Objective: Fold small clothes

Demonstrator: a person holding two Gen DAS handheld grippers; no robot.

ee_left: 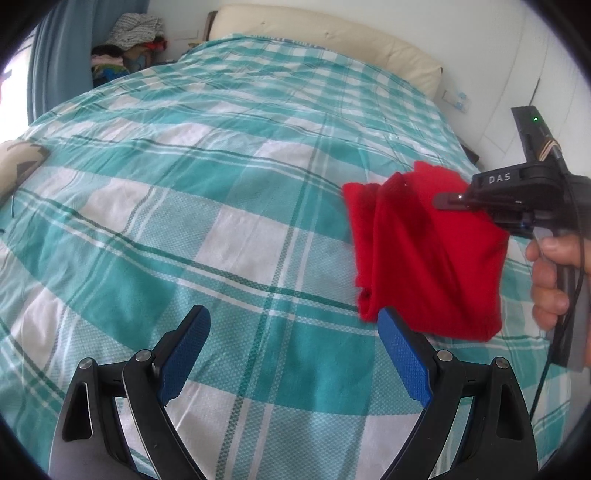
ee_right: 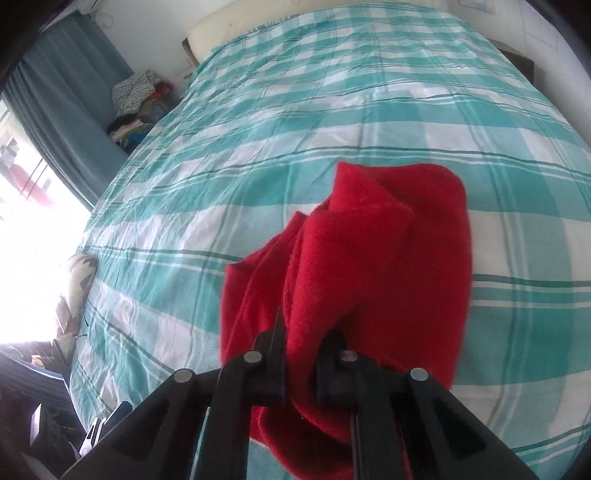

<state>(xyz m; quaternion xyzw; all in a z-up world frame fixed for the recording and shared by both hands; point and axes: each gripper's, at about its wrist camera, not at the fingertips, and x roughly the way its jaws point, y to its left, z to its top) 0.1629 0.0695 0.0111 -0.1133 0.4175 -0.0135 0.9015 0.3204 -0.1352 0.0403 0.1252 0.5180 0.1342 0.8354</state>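
Note:
A small red garment hangs bunched in the air above the bed, at the right of the left wrist view. My right gripper is shut on the red garment, whose cloth drapes over and hides the fingertips. In the left wrist view the right gripper comes in from the right with a hand on its handle. My left gripper stands open over the bedspread with nothing between its blue pads, just left of the hanging cloth.
The bed is covered by a teal and white checked spread, with a cream headboard cushion at its far end. A heap of clothes lies by the blue curtain. A patterned pillow sits at the left edge.

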